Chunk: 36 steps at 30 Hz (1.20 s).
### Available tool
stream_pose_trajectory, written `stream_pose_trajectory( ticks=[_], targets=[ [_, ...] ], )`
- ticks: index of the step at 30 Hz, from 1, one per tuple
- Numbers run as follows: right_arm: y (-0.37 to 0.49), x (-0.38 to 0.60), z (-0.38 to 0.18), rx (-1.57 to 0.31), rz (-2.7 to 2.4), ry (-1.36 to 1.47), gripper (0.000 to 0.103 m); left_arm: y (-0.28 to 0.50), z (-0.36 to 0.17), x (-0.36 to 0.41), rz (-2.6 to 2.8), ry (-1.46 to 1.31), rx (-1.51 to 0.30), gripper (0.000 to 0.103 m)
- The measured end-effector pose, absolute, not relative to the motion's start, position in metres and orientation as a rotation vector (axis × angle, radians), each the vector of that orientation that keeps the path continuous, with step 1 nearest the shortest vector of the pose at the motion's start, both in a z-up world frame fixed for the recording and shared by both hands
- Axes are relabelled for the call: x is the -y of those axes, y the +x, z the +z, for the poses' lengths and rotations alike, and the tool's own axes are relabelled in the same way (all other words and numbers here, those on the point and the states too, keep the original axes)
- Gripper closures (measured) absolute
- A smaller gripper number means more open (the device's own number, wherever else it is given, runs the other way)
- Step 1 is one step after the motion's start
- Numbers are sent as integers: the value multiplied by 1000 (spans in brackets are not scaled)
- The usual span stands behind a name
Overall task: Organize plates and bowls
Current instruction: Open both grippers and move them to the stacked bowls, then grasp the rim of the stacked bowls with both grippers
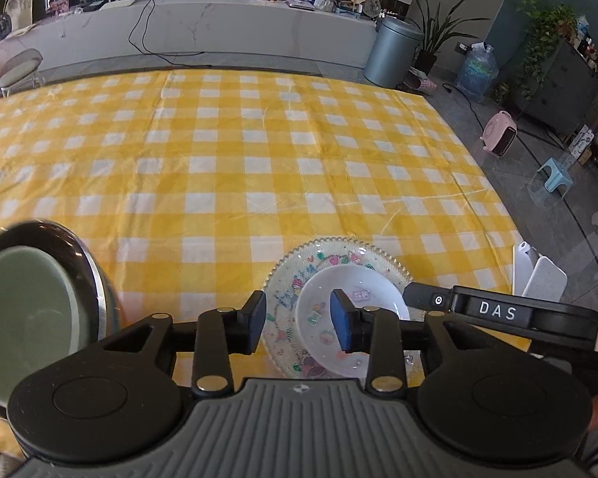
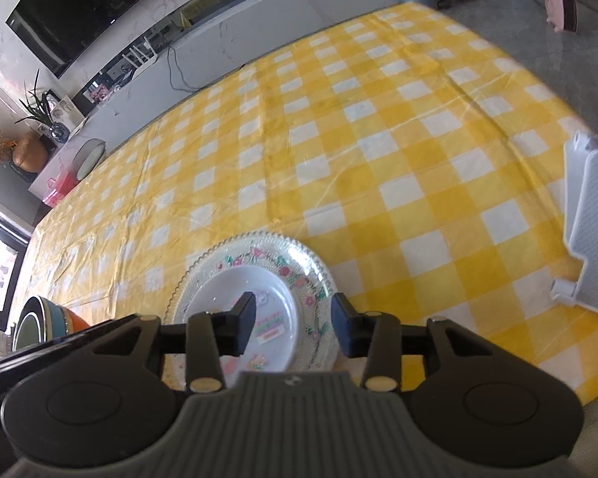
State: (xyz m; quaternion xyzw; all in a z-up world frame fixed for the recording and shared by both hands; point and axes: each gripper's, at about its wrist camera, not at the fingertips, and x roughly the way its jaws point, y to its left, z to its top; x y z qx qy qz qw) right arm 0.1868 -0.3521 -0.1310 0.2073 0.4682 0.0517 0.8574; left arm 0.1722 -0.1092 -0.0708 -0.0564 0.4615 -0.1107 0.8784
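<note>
Two grippers hung over the near edge of the yellow checked tablecloth (image 1: 259,151), and I saw both sets of jaws parted with nothing pinched between them. The left gripper (image 1: 298,320) sat above a small white plate (image 1: 351,290) that lay on a clear beaded plate (image 1: 295,263); its pads stood clear of both. The right gripper (image 2: 294,324) pointed steeply down at the same stack, the white plate (image 2: 235,290) showing between its fingers and the beaded plate (image 2: 259,245) spreading out beyond them, neither touched.

Only my left camera gave me the green bowl (image 1: 24,310), looming at the lower left and nested in a darker bowl (image 1: 83,255) with a shiny rim. It also showed the right gripper's black body (image 1: 498,310) reaching in from the right. My right camera caught those nested bowls (image 2: 40,322) far to the left, small, with an orange one outermost, and a white plastic rack (image 2: 594,223) at the cloth's right edge.

Beyond the plates the cloth lay bare to its far edge. The stack sat close to the near edge, well apart from the bowls and from the rack.
</note>
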Motion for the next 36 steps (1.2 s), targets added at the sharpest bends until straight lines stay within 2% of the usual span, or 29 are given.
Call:
stream_pose_trajectory(
  ticks=[4, 9, 12, 15, 23, 29, 32, 36],
  targets=[
    [183, 346, -118, -952, 89, 422, 53, 166, -46, 88, -230, -123, -931, 56],
    [172, 323, -93, -892, 124, 414, 48, 151, -25, 62, -206, -48, -839, 55],
    [163, 301, -75, -835, 142, 386, 36, 144, -18, 47, -184, -6, -797, 48],
    [154, 277, -59, -790, 157, 369, 26, 139, -14, 27, -154, -23, -779, 48],
    [151, 213, -43, -806, 238, 382, 25, 137, -11, -33, -51, -101, -757, 44],
    [159, 169, -55, -922, 297, 376, 24, 143, -29, -71, -37, -228, -853, 25],
    [164, 161, -66, -959, 267, 376, 20, 147, -41, -85, -34, -262, -899, 25],
    [174, 163, -81, -1009, 217, 434, 20, 148, -58, -101, -29, -345, -934, 25]
  ],
)
